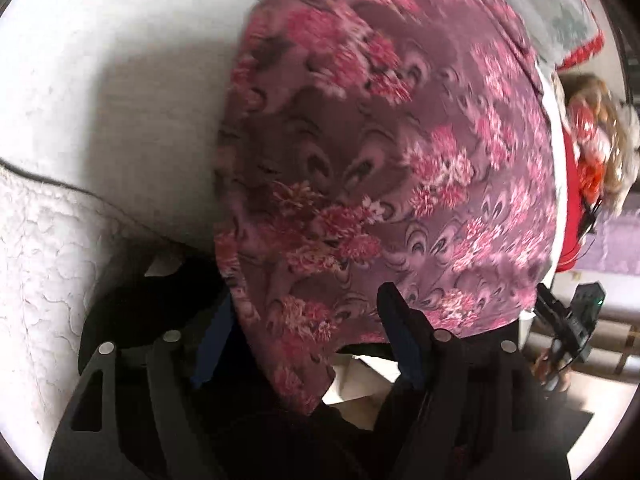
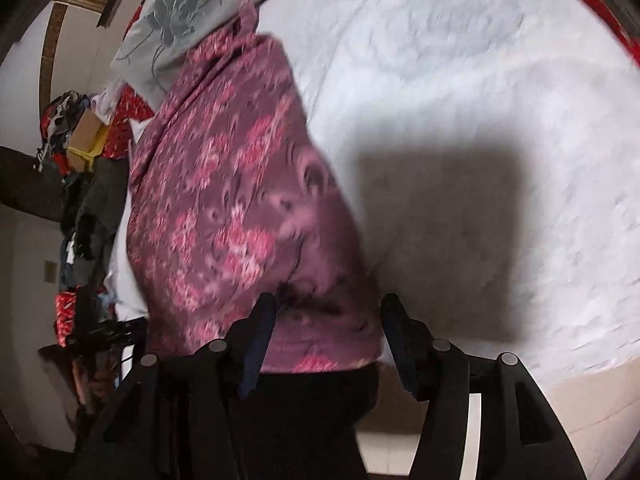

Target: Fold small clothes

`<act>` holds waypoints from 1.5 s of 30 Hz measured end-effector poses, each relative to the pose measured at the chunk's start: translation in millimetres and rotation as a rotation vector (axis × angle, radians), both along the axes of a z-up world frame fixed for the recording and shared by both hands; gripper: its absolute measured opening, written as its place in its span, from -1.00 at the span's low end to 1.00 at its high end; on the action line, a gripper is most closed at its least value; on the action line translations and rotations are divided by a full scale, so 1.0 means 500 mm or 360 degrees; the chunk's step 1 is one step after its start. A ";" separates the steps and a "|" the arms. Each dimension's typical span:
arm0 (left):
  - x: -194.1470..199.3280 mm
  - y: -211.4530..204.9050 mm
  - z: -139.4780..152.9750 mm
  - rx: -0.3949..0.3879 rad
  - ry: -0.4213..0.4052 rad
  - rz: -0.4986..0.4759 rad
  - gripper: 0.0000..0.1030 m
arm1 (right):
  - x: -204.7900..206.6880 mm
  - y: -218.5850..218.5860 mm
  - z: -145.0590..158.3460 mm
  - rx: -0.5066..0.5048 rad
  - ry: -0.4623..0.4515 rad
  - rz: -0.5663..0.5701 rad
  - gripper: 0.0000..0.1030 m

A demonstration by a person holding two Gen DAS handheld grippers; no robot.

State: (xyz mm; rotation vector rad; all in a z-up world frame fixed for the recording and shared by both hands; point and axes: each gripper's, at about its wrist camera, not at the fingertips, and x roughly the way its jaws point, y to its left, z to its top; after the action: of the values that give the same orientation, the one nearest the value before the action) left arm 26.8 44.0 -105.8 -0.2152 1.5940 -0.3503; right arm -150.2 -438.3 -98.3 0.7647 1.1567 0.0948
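A purple garment with pink flowers (image 1: 380, 168) lies spread on a white quilted bed cover (image 1: 120, 88), its near edge hanging over the bed's side. My left gripper (image 1: 306, 300) points steeply down at that near edge. Its jaws stand wide, with a corner of the cloth loose between them and the pads not pressing on it. In the right wrist view the same garment (image 2: 240, 200) runs away from me. My right gripper (image 2: 330, 308) is open over its near hem, with cloth between the fingers but not clamped. Both views are blurred.
A pale pillow with a grey flower print (image 2: 172, 20) lies at the garment's far end. A heap of mixed clothes and a cardboard box (image 2: 76, 136) sits beyond the bed. Red fabric (image 1: 568, 208) borders the bed. White cover (image 2: 480, 100) stretches to the right.
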 end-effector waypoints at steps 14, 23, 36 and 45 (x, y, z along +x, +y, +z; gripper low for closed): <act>-0.035 -0.002 0.058 -0.0443 -0.0055 0.0109 -0.96 | 0.000 0.045 0.057 0.0166 -0.0335 0.0096 -0.86; -0.050 0.025 0.121 -0.0597 -0.0170 0.0134 -0.95 | -0.045 0.028 0.110 0.0116 -0.0492 -0.0028 -0.91; -0.060 0.050 0.114 -0.0615 -0.0168 0.0139 -0.93 | -0.023 0.026 0.083 0.0169 -0.0327 -0.0007 -0.73; -0.041 0.020 0.093 -0.0564 -0.0077 0.0073 0.06 | 0.006 0.009 0.006 0.0353 -0.0185 -0.0107 0.19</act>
State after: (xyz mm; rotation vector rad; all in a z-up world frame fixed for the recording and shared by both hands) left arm 6.5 53.9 -59.5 -0.5103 1.4688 -0.5977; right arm -147.3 -434.0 -95.4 0.9810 1.0193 0.2113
